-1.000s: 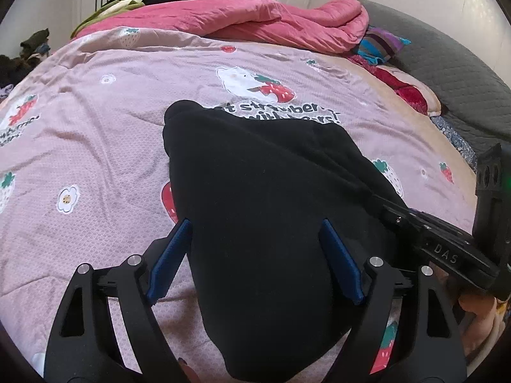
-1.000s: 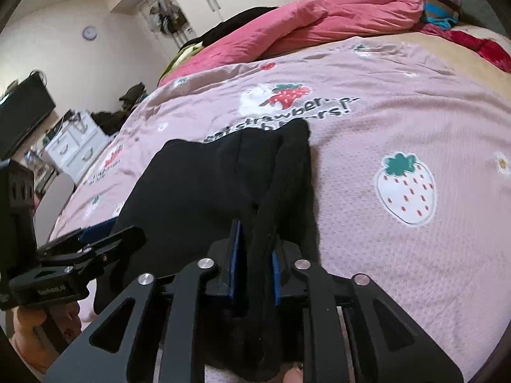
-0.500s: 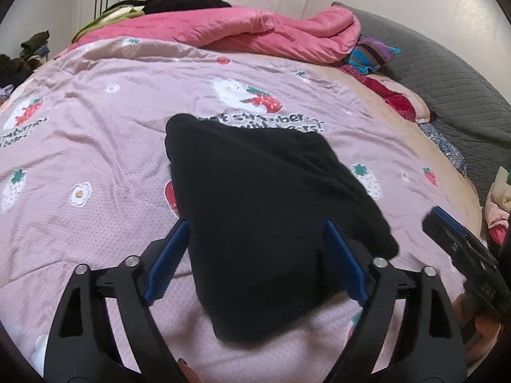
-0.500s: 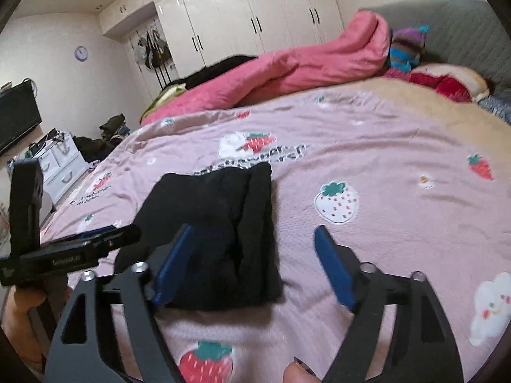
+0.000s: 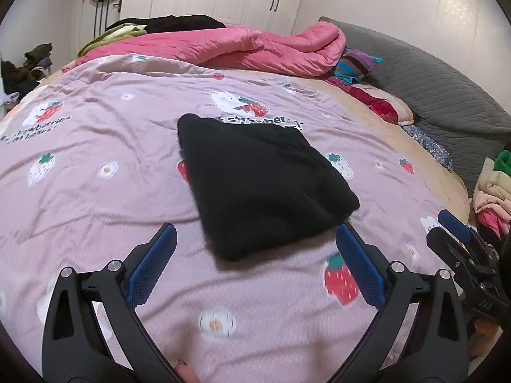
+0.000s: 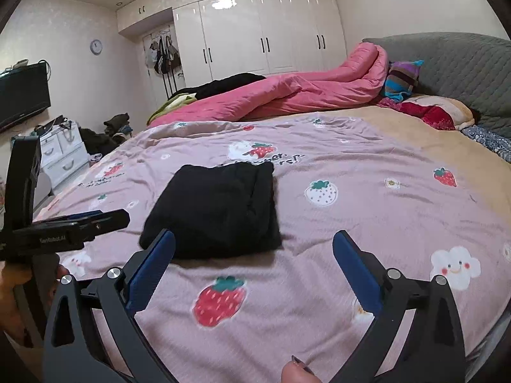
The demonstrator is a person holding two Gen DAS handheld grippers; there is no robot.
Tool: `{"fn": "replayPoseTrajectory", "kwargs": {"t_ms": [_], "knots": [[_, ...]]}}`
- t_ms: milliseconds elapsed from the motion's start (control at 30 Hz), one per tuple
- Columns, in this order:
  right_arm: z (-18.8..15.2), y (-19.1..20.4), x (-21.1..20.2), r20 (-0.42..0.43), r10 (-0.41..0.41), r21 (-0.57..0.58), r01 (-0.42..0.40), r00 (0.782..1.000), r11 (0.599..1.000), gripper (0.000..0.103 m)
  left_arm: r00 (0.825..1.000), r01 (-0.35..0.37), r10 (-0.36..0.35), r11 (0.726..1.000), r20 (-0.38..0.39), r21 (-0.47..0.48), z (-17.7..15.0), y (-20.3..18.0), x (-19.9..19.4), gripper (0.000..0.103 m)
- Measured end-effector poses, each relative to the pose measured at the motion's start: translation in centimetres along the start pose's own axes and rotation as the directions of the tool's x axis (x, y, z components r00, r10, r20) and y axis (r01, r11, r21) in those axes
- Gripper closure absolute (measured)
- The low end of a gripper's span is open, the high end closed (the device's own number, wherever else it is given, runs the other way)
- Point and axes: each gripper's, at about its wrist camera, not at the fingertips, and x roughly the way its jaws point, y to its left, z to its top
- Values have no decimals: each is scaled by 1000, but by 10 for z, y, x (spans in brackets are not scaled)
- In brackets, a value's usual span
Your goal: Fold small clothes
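Note:
A black garment (image 5: 262, 178) lies folded into a compact rectangle on the pink strawberry-print bedspread (image 5: 95, 166). In the right wrist view the same garment (image 6: 217, 210) sits left of centre. My left gripper (image 5: 255, 233) hovers short of its near edge, jaws still opening wide, nothing between the blue pads. My right gripper (image 6: 254, 239) is likewise pulled back from the garment, jaws still opening and empty. The other tool appears at the edge of each view: the right gripper (image 5: 460, 236) at the right, the left gripper (image 6: 80, 220) at the left.
A bunched pink duvet (image 6: 287, 95) lies at the bed's far side, pillows (image 6: 428, 111) and a grey headboard (image 6: 463, 63) at the right. A pile of folded clothes (image 5: 495, 188) sits off the bed's right edge. White wardrobes (image 6: 262, 32), drawers (image 6: 60, 156) and a television (image 6: 22, 95) line the walls.
The right gripper let go of the garment's folded edge and opened wide. Both grippers drew back from the garment, which now lies flat and free ahead of them.

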Motion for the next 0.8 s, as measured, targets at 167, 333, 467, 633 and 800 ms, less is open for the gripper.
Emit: {"fn": "replayPoseTrajectory", "kwargs": {"t_ms": [167,333,467,633,800], "knots": [[-12,12,-10,-6,-10,-35,10,1000,999,4,1000,-12,12,1000,9,-3,-19,2,-15,9],[-24,21,-16,-14,-19,-45,18,1000,999,4,1000,-26,26,1000,9,-13,-37,7,-27,9],[-33,26,-18,-24,-30,-51,28,999,998,4,999,-37,37,999,10,-16,-52,9,-33,9],[-46,30,-20,-49,-44,-63,41,998,997,4,999,-41,41,999,8,-15,-68,12,-38,9],[-58,31,-16,-84,-62,-59,57,994,997,4,999,-40,41,999,11,-24,-74,15,-36,9]]}}
